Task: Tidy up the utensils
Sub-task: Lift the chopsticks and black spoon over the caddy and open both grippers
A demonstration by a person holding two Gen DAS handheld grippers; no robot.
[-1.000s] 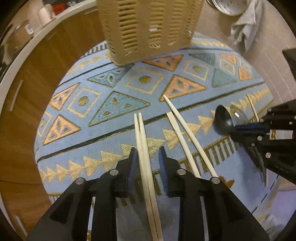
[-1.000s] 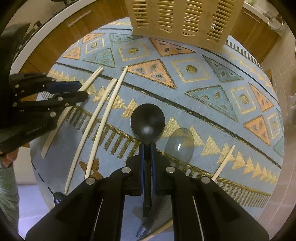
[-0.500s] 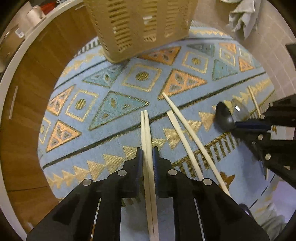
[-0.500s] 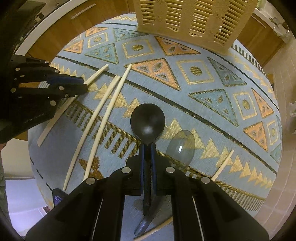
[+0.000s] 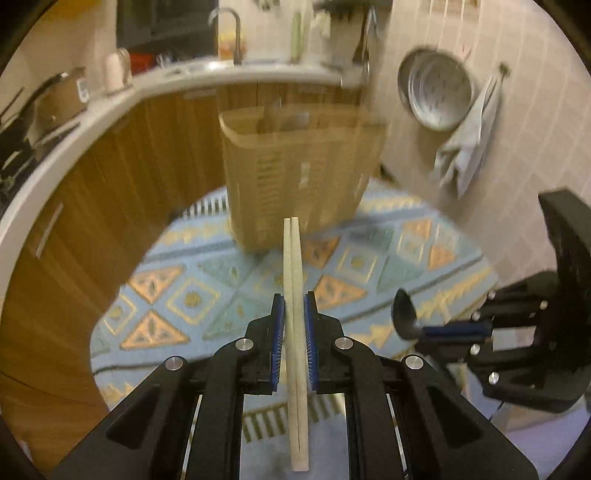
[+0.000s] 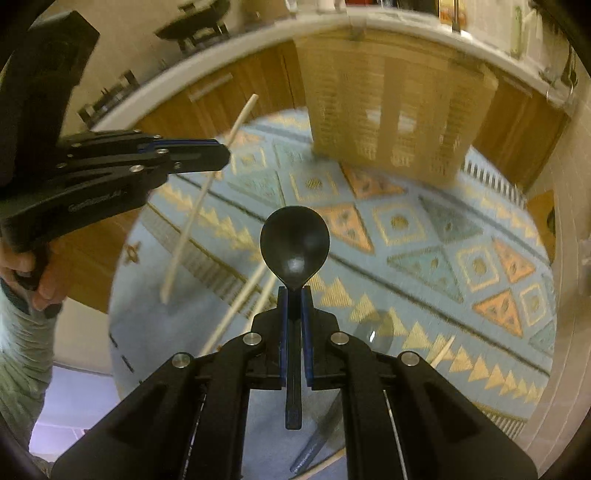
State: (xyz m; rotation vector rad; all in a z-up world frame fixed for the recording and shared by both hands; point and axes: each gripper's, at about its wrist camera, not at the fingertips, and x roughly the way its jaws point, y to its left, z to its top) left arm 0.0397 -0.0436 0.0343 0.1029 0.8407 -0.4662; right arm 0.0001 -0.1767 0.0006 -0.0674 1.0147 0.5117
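left gripper (image 5: 293, 325): clamped mid-length on chopsticks (image 5: 292, 258), held above the mat (image 5: 192, 295), aimed at basket (image 5: 295, 177)
right gripper (image 6: 294, 306): pinching black spoon (image 6: 294, 243) at its neck
handling: likely light, stiff, smooth; thin pair may twist or slip

We are looking across a round table under a blue patterned cloth (image 5: 207, 295) toward wooden cabinet fronts (image 5: 122, 177) curving beneath a pale countertop (image 5: 110, 107). At the far side a curved tap (image 5: 231, 29) is rising over the counter, with a pot (image 5: 55, 103) sitting at the far left. On the right, a tiled wall (image 5: 406, 155) is carrying a hanging metal bowl (image 5: 436, 92) and a grey towel (image 5: 469, 140) — all blurred. Warm, yellowish light is falling throughout.
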